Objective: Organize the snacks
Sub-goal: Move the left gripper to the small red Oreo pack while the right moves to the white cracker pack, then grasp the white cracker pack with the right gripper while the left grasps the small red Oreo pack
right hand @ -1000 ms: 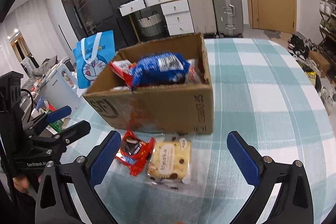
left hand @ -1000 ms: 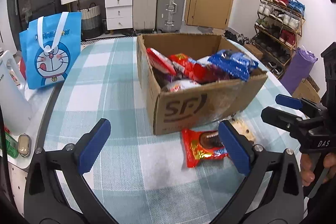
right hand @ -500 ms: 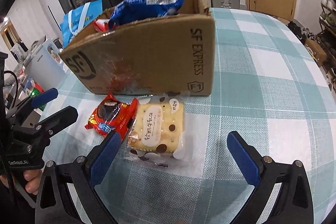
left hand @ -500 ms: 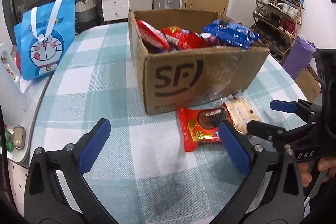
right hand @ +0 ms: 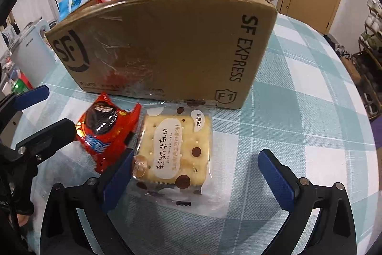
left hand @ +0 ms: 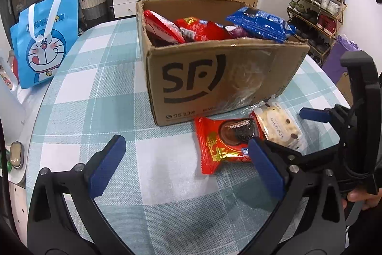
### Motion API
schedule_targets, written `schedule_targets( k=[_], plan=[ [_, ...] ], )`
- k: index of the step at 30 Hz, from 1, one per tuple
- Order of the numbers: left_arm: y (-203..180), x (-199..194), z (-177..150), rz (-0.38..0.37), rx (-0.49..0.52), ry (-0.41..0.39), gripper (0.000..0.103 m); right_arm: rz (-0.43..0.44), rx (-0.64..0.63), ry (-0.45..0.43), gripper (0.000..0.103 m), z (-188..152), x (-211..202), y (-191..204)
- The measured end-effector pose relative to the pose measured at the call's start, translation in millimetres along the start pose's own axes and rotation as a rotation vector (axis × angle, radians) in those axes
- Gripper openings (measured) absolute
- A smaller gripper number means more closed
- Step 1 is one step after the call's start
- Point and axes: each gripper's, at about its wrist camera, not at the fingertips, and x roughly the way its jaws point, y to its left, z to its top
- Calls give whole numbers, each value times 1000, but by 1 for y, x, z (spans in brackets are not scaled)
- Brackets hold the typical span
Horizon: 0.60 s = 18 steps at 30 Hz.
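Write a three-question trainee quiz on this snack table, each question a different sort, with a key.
1. True or false: the cracker pack lies between the open fingers of the right gripper.
2. Which snack lies nearest the left gripper? A) red pack B) blue pack C) cracker pack
3. Fill in: the two loose snacks lie on the tablecloth in front of the ____.

Key: 1 true; 2 A; 3 box.
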Motion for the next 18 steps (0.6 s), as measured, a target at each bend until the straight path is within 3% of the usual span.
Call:
schedule_targets(
  k=[2,4,5,6,16,17,18],
  plan=[
    [-3,3,0,-2,7,7,102,-4,-2,-10,97,-2,-1,-3],
    [-5,5,0,-4,15,15,102,4,-12,-35,79,-4,-6,-3],
    [-7,7,0,-6,20,18,102,8,-15,-42,65,-5,-9,-5],
    [-9,9,0,-8,25,22,102,9,-16,-48,58,-6,-11,-7],
    [-32,27,-1,-52,38,68,101,69,45,-89,58,-23,-28,-28],
    [-35,31,-1,-58,42,82,98,68,46,-90,58,-23,-31,-27],
    [-37,35,-1,-65,43,95,79,69,49,-91,58,-24,-31,-29]
  ],
)
